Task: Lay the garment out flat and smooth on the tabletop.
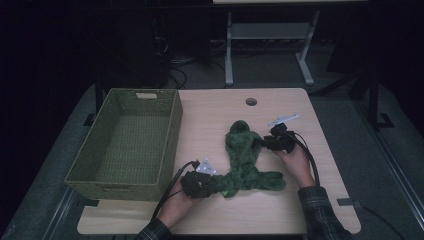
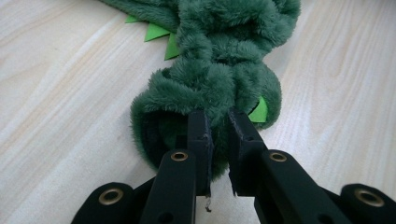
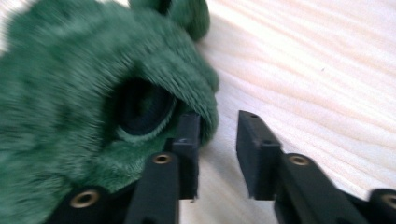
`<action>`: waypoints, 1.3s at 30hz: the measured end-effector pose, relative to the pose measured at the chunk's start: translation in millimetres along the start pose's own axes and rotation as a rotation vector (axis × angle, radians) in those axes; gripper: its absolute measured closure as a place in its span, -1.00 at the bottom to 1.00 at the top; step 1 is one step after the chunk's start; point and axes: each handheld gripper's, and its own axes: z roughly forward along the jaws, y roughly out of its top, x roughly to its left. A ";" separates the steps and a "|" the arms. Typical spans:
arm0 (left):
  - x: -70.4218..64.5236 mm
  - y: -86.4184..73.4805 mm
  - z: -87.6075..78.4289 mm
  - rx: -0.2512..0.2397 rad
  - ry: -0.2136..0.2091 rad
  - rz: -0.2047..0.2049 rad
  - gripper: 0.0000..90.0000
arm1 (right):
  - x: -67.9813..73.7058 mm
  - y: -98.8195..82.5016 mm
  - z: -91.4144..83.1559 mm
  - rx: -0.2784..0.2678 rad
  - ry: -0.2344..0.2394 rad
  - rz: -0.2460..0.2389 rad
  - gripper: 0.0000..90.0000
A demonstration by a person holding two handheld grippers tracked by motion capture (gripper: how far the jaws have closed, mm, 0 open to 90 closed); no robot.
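Two grippers work a green plush garment on a wooden table

In the high view the garment (image 1: pixel 245 160) lies crumpled right of centre on the table (image 1: pixel 210 120), with a woven basket (image 1: pixel 100 170) at the left of the frame; the left gripper (image 1: pixel 212 185) sits at the garment's lower end, and its own view shows the jaws nearly together, pinching a fold of the fur (image 2: pixel 205 79) between them, while the right gripper (image 1: pixel 257 144) meets the garment's right edge at mid-frame, its jaws parted with bare table between them, one jaw just touching the fur's edge (image 3: pixel 93 107), gripping nothing
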 end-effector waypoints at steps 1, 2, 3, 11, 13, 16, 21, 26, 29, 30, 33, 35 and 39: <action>-0.1 -0.1 -1.5 0.007 -0.001 0.011 0.77 | 0.7 -0.5 -3.9 -0.012 0.007 -0.001 0.51; -1.0 -0.5 -2.3 0.003 0.001 0.013 0.76 | 2.0 -1.1 -7.7 -0.024 0.016 0.005 0.48; -1.5 -0.7 -3.3 -0.002 0.004 0.014 0.72 | 2.9 -1.6 -11.1 -0.030 0.025 0.007 0.46; -1.0 -5.6 -14.3 -0.056 0.051 -0.003 0.09 | 16.0 -17.3 -30.6 -0.049 0.063 0.003 0.23; -1.0 -7.0 -17.0 -0.068 0.057 -0.012 -0.03 | 18.8 -22.7 -34.7 -0.053 0.062 0.007 0.18; -2.3 -9.8 -19.2 -0.081 0.069 -0.018 -0.09 | 22.1 -29.1 -42.6 -0.058 0.058 -0.010 0.17; -4.4 -12.8 -13.9 -0.058 0.089 -0.014 0.00 | 27.0 -45.2 -55.8 -0.067 0.047 -0.022 0.14; -2.0 -15.8 -16.6 -0.054 0.097 -0.031 0.06 | 30.3 -66.4 -69.9 -0.070 0.060 -0.001 0.10; -2.3 -19.5 -17.4 -0.049 0.097 -0.034 0.00 | 37.6 -74.3 -78.2 -0.085 0.084 -0.001 0.11; -3.9 -22.4 -17.0 -0.047 0.095 -0.035 -0.02 | 39.8 -75.5 -79.4 -0.086 0.087 -0.003 0.11; -6.0 -26.1 -16.6 -0.037 0.094 -0.027 -0.11 | 49.3 -78.5 -82.7 -0.087 0.099 -0.030 0.13; -8.4 -32.4 -15.3 -0.034 0.104 -0.013 -0.18 | 54.0 -78.5 -83.2 -0.091 0.123 -0.031 0.14; -10.3 -36.9 -13.2 -0.031 0.109 0.001 -0.26 | 61.9 -76.1 -83.4 -0.097 0.147 -0.045 0.17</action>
